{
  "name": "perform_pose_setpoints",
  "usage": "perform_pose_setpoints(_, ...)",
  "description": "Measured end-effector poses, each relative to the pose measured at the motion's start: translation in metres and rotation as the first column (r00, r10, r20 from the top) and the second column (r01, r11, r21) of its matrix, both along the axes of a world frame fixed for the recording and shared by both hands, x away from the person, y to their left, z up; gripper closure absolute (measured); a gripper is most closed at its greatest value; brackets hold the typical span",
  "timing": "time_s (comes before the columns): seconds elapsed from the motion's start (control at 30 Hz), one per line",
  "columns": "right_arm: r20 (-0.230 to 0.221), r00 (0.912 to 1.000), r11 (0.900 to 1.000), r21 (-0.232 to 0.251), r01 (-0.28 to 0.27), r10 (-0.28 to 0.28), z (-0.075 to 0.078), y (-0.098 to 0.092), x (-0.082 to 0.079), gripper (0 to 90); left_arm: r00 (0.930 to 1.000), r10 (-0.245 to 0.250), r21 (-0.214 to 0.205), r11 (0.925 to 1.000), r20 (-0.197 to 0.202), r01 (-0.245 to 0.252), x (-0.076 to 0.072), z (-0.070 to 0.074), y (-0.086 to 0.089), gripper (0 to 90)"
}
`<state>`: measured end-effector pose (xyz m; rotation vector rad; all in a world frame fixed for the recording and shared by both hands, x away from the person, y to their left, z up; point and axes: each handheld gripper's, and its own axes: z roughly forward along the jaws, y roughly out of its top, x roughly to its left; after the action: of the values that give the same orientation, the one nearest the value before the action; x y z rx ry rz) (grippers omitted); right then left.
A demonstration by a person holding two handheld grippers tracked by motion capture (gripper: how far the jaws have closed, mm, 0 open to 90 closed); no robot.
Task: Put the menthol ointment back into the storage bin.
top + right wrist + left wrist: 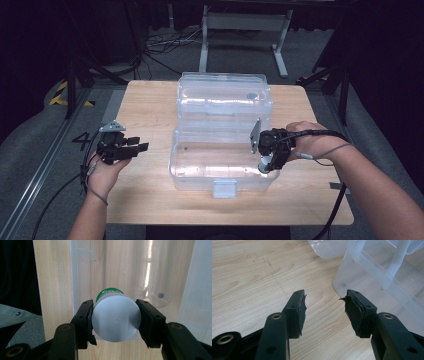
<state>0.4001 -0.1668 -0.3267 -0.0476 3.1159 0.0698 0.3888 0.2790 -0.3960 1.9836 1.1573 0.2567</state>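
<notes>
So the right gripper [115, 315] has its two black jaws clamped on a round white plastic container with a green end [115, 316], one pad pressed against each side of it. From the right gripper view you're looking straight at the flat white end, with the green part peeking out on the far side, pointing away from the gripper. In the high view that same gripper [268, 161] is tipped downward over the right front part of the clear plastic storage box [200, 172], so the container [265, 165] sits inside or just above the box's open lower half, close to its right wall. Can't really tell whether it's touching the box floor.

The box's clear hinged lid [222, 92] is flipped back, lying open beyond the gripper on the light wooden bench [145, 100]. A small pale latch [224, 188] sticks out from the front wall, nearer the person than the gripper is.

The left gripper [134, 148] is well off to the left of the box, just above the bench, held in the person's left hand [102, 172]. Its jaws stand apart with nothing between them; in the left gripper view it's bare wood between the pads [299, 312], and the box's corner [352, 277] is just ahead and to the right of that gripper [325, 313].
</notes>
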Motion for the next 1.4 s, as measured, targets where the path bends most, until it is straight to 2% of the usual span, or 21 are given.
perform_pose_setpoints(0.5, -0.041, 0.9992, 0.9986, -0.053, -0.001, -0.001, -0.025, 0.003, 0.005, 50.1, 1.0000, -0.002, -0.002, 1.0000, -0.003, 0.002, 0.000, -0.001, 0.000, 50.9)
perform_pose_setpoints(0.73, -0.052, 0.9987, 0.9981, -0.061, -0.003, 0.000, -0.033, 0.005, 0.007, 50.1, 0.9999, -0.013, 0.001, 0.9999, -0.001, 0.013, 0.001, -0.002, -0.001, 50.9)
perform_pose_setpoints(1.4, -0.087, 0.9960, 0.9973, -0.072, 0.011, -0.018, -0.057, 0.006, 0.013, 50.1, 1.0000, -0.004, -0.004, 1.0000, -0.002, 0.004, 0.000, -0.001, 0.000, 50.9)
